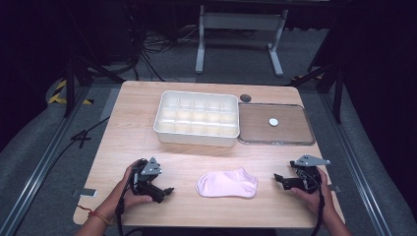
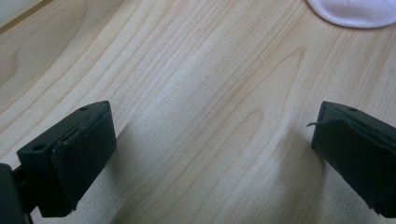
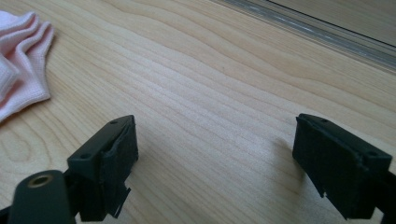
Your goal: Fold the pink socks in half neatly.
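Sock (image 1: 226, 184) lay flat on the table (image 1: 133, 132), near edge, between the two grippers and touching neither. Left gripper (image 1: 167, 191) rested just left of it, jaws wide apart, bare wood between them. Right gripper (image 1: 278, 180) sat just right of the sock, jaws also wide apart, holding nothing. Tray (image 1: 196, 135) and lid (image 1: 275, 139) sat farther back, side by side.
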A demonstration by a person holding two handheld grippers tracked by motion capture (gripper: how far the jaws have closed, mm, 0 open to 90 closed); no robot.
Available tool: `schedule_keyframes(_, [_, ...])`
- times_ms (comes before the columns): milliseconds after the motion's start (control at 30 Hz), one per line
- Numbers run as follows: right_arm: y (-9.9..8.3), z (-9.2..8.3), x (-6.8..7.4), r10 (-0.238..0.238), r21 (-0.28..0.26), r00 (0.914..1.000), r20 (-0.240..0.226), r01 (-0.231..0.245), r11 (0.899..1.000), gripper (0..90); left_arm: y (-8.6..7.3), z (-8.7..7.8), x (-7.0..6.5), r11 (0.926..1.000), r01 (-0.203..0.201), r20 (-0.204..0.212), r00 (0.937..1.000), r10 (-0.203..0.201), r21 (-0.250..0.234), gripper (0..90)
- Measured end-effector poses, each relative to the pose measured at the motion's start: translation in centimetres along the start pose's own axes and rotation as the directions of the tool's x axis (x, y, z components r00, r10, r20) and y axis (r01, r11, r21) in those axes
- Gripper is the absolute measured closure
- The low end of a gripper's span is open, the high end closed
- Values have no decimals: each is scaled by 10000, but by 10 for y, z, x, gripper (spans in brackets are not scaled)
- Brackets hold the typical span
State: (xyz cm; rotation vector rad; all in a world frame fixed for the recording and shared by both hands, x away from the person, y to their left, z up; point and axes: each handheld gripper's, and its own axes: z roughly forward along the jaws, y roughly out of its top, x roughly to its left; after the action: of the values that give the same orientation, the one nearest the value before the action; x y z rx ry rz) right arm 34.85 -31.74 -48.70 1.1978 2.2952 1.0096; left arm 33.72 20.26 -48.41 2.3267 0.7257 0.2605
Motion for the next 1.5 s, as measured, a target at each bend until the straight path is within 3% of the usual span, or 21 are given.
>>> schedule_keyframes(500, [-2,-3,1,21,-69,9999,-113,-22,10000,181,0,1,1,10000,0,104,9999,1,-59,1])
schedule_keyframes(900, [3,-11,11,-535,-588,9949,-857,485,9971,330,1,1,1,10000,12,24,10000,-12,-18,1])
schedule_keyframes(1033, [8,-15,20,-825,-735,9933,-808,766,9943,354,1,1,1,10000,26,20,10000,-26,-8,3])
schedule_keyframes(1200, [14,-17,28,-1134,-899,9884,-1007,1045,9905,352,1,1,1,10000,31,17,10000,-31,-2,2])
schedule_keyframes(1367, [21,-18,38,-1473,-1106,9811,-1254,1337,9848,414,1,1,0,9999,132,-86,9999,-133,-13,3])
schedule_keyframes(1500, [31,-16,53,-1907,-1275,9675,-1660,1707,9770,471,1,1,0,9999,155,-128,9998,-155,-28,2])
